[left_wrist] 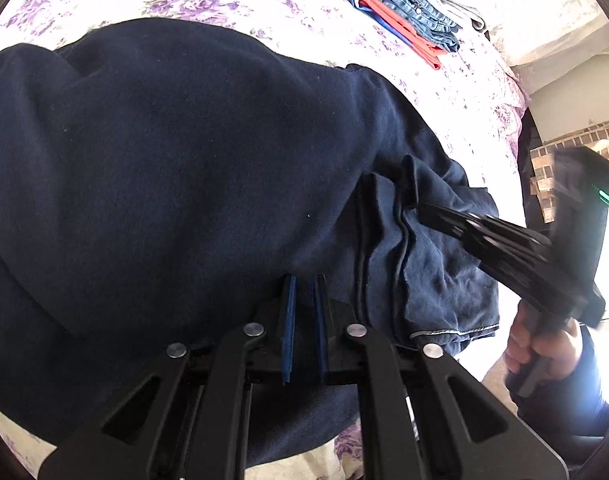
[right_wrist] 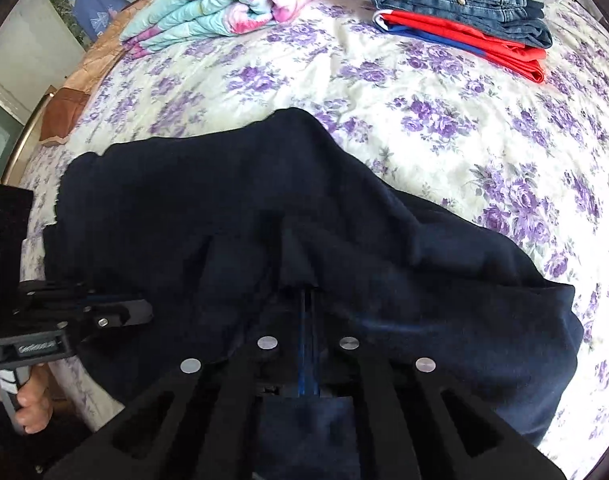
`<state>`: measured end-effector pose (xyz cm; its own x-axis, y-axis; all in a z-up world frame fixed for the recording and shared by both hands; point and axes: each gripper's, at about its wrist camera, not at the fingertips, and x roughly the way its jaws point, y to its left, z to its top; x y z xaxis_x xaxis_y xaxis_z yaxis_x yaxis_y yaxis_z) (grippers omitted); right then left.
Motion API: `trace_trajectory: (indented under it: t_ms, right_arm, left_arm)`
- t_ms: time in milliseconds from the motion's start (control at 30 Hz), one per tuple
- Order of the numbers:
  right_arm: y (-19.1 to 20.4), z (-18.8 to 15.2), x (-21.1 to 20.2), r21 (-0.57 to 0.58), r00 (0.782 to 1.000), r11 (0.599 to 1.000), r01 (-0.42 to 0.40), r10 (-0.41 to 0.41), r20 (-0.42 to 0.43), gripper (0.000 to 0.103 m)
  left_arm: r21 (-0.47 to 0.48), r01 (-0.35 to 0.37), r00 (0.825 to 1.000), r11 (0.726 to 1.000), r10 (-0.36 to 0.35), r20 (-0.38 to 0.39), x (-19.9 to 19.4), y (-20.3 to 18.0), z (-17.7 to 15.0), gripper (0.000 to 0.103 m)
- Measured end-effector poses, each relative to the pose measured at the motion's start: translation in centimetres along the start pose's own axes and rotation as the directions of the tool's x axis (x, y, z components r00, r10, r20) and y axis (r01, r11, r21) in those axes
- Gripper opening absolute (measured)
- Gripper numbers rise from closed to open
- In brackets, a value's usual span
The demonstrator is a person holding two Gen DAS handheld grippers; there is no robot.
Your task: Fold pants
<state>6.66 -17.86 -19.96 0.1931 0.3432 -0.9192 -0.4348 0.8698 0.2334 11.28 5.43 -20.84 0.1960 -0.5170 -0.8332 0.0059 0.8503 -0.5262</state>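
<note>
Navy pants (left_wrist: pixel 164 160) fabric sits pinched in both the left hand-held gripper (left_wrist: pixel 304 280) and the right hand-held gripper (right_wrist: pixel 308 292).

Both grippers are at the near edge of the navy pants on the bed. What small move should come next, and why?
Probably lift both together and carry the edge away across the bed. The left gripper and right gripper both look shut on the navy pants, which lie bunched and unfolded on the floral sheet.

Navy pants (right_wrist: pixel 264 208); cream sheet (right_wrist: pixel 444 152) with purple flowers; blue jeans (right_wrist: pixel 464 4); red-and-blue cloth (right_wrist: pixel 484 46); black tongs (right_wrist: pixel 309 320).
</note>
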Motion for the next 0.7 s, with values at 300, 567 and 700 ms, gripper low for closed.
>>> trace_trajectory:
  t_ms: [300, 567, 700]
  right_arm:
    - [4.8, -5.2, 2.3, -0.097, 0.994, 0.995, -0.032, 0.021, -0.109, 0.006]
    - [4.8, -4.6, -1.8, -0.081, 1.0, 0.997, -0.019, 0.018, -0.018, 0.006]
    - [4.5, -5.0, -4.3, -0.056, 0.999, 0.998, -0.024, 0.026, 0.033, 0.006]
  left_arm:
    - [-0.013, -0.004, 1.0, 1.0, 0.003, -0.007, 0.0, 0.2, 0.5, 0.009]
    - [-0.122, -0.017, 0.982, 0.992, 0.04, 0.183, -11.4, 2.9, -3.3, 0.075]
    - [-0.35, 0.07, 0.963, 0.934, 0.028, 0.268, -15.1, 10.1, -5.8, 0.083]
